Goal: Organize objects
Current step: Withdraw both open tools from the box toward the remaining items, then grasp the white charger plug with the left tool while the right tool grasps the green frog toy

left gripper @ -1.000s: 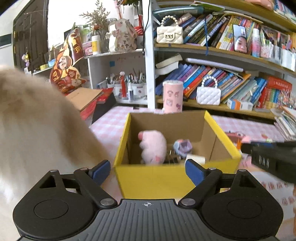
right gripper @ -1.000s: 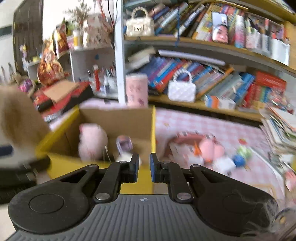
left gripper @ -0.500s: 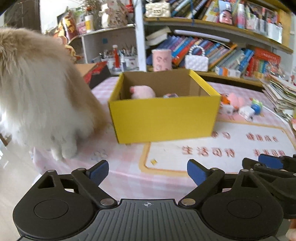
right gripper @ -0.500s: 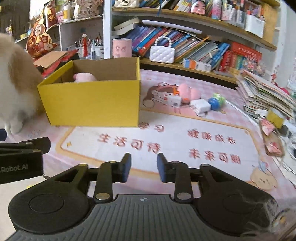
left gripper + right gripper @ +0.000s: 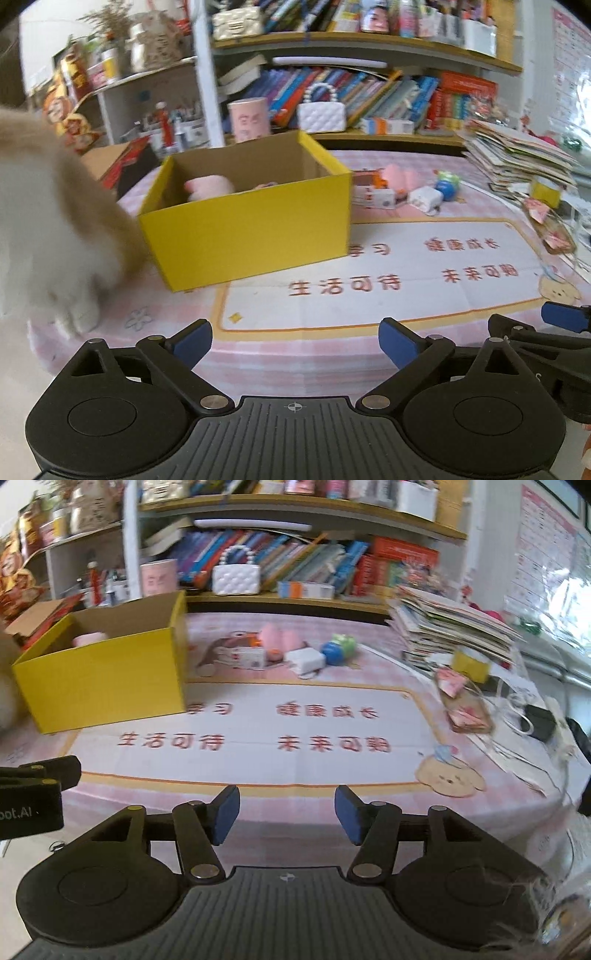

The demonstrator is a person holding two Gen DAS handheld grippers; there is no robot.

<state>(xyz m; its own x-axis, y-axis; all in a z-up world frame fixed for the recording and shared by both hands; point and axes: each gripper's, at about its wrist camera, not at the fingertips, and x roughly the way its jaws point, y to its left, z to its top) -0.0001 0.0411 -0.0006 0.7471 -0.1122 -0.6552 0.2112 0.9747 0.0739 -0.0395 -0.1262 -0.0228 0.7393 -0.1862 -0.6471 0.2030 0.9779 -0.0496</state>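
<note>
both tongs are released and hold nothing: the left gripper (image 5: 295, 341) stands wide, and the jaws of the right gripper (image 5: 286, 818) have just been opening. the yellow box (image 5: 107, 679) is at middle left, the loose toys (image 5: 295, 651) beside it at upper centre. reach over the mat to one toy, and keep away from the furry animal (image 5: 44, 221) at left.

box (image 5: 255, 232) on table (image 5: 258, 354) | cat (image 5: 48, 229) left — touching it | toys (image 5: 295, 650) right, behind mat (image 5: 258, 731)

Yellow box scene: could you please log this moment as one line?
left tongs: open, empty | right tongs: just opening, empty | yellow box: holds pink plush | small toys: beside box
</note>
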